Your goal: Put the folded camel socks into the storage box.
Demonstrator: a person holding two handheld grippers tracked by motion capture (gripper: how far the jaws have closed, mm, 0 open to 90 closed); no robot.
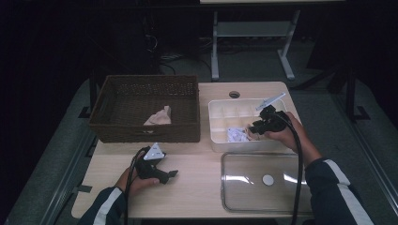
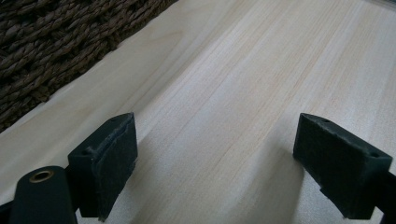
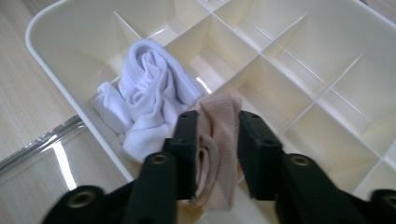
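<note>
A white divided tray (image 1: 220,105) stands on the right half of the table. A rolled white sock (image 3: 149,88) fills one front compartment of the tray (image 3: 70,28). Beside it lies a beige sock (image 3: 217,140), and my right gripper (image 3: 217,119) is shut on it, both pads against the fabric. From above, the right gripper (image 1: 253,129) reaches into the tray's front row, next to the white sock (image 1: 234,134). My left gripper (image 1: 172,174) rests low over the bare table in front of the basket. Its jaws (image 2: 215,163) stand wide apart with nothing between them.
A dark wicker basket (image 1: 145,126) sits at the left rear and holds a crumpled beige cloth (image 1: 158,116). A clear plastic lid (image 1: 263,180) lies flat in front of the tray. The basket's woven wall (image 2: 56,42) is close to the left gripper.
</note>
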